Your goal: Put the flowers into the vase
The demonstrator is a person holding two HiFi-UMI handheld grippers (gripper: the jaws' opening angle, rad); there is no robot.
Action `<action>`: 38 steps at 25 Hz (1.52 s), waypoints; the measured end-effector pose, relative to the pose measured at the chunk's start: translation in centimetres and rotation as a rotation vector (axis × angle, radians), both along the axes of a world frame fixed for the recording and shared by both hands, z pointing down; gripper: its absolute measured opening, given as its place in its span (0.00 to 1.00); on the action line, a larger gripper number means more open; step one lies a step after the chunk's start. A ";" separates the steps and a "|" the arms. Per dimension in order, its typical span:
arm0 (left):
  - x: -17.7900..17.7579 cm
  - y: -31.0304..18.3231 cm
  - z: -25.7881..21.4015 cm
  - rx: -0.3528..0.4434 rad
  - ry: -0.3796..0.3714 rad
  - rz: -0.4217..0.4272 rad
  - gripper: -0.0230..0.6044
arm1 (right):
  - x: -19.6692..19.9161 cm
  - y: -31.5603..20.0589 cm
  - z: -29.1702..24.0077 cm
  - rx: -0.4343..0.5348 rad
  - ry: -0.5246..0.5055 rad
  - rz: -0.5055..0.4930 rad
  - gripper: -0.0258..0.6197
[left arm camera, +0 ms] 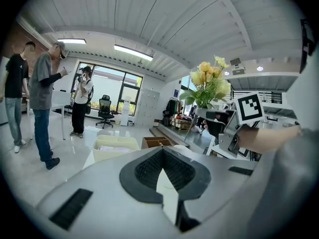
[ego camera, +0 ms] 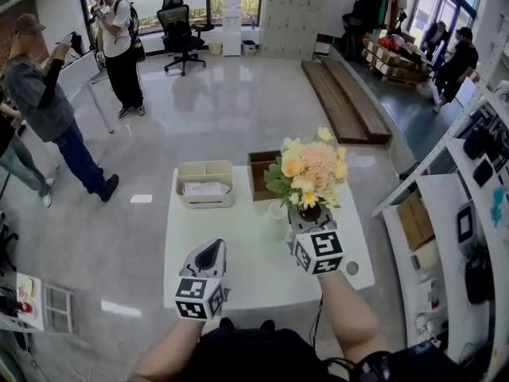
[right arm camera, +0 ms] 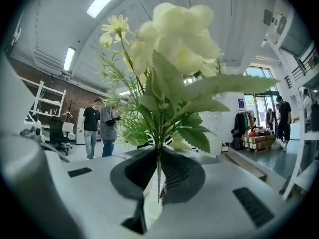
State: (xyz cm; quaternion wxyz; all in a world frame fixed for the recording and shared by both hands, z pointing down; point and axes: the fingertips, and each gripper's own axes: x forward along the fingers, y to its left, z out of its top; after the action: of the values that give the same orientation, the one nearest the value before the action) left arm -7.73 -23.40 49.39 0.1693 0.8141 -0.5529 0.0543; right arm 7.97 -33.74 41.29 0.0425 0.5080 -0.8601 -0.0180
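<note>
Counter (ego camera: 238, 281) spreads white beneath both grippers. Flowers (ego camera: 312, 169), yellow and peach, stand up out of the right gripper (ego camera: 308, 215), jaws pinched tight on the stem. Left gripper (ego camera: 210, 253) hovers alongside, jaws together, nothing held. Vase (ego camera: 277, 211), white, just left of the right gripper's tip.

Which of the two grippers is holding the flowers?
The right gripper: its jaws clamp the stem of the flowers. The left gripper has its jaws together with nothing between them.
</note>
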 end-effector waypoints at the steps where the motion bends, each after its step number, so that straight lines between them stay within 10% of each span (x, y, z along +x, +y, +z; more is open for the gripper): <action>1: -0.2 0.1 0.2 -0.004 -0.002 -0.005 0.04 | -0.1 -0.3 1.3 -0.018 0.006 0.004 0.09; 18: -1.4 0.4 1.5 -0.040 -0.010 -0.045 0.04 | 0.2 -3.0 14.9 -0.384 0.130 0.053 0.10; 38: -1.9 -0.3 1.8 -0.041 0.010 -0.049 0.04 | -0.4 -3.3 15.5 -0.487 0.287 0.033 0.14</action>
State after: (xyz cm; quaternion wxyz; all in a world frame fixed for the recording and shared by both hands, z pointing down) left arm -9.60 -23.67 51.18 0.1899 0.7967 -0.5708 0.0575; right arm 7.52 -37.03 56.82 0.2852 0.4888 -0.8160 0.1182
